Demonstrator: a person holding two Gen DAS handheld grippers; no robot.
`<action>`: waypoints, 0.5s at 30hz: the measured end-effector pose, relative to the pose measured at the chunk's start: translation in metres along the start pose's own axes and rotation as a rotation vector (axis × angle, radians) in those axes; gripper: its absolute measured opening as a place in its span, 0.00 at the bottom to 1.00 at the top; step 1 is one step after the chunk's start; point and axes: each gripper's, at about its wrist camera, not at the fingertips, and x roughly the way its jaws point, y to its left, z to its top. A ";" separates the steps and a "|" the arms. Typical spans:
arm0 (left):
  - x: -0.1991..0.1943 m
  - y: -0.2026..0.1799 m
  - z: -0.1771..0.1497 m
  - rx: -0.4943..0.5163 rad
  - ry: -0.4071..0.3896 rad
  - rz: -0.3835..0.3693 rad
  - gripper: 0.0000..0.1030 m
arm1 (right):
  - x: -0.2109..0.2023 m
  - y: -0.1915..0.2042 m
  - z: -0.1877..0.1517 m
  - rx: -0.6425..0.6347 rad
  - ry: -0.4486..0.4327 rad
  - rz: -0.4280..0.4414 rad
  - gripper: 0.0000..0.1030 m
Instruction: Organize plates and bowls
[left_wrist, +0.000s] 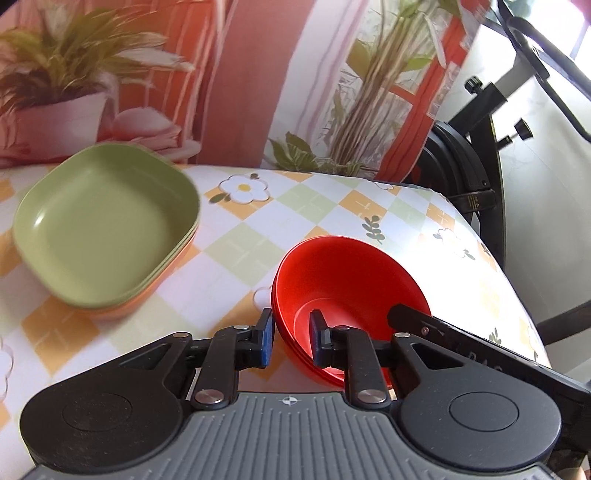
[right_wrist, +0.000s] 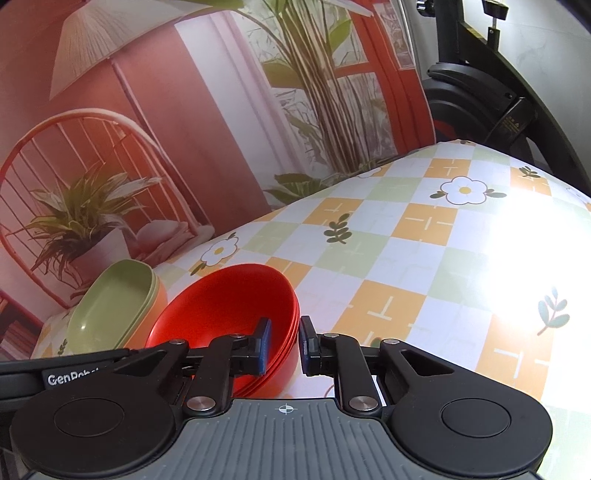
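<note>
A stack of red bowls (left_wrist: 351, 280) stands on the checked tablecloth at the near right in the left wrist view. My left gripper (left_wrist: 291, 339) is shut on its left rim, one pad outside the wall and one inside. My right gripper (right_wrist: 284, 343) is shut on the opposite rim of the same red bowls (right_wrist: 221, 306). Its black body (left_wrist: 443, 332) shows past the bowls in the left wrist view. A stack of square green plates (left_wrist: 107, 221) on an orange plate (left_wrist: 122, 310) sits left of the bowls, apart from them. The right wrist view shows these green plates (right_wrist: 110, 310) too.
The table (left_wrist: 295, 206) has a yellow, green and white flower-print cloth, bright with glare on the right (right_wrist: 517, 258). A printed backdrop (right_wrist: 221, 129) of plants and curtains rises behind it. A black exercise bike (left_wrist: 480, 166) stands past the table's right edge.
</note>
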 end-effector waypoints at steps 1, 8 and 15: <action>-0.003 0.002 -0.003 -0.009 -0.003 0.004 0.21 | -0.001 0.002 -0.001 -0.006 0.002 0.003 0.16; -0.021 0.009 -0.017 -0.021 -0.026 0.036 0.21 | -0.006 0.020 -0.006 -0.050 0.019 0.022 0.16; -0.038 0.023 -0.016 -0.052 -0.070 0.032 0.21 | -0.010 0.038 -0.008 -0.089 0.023 0.040 0.16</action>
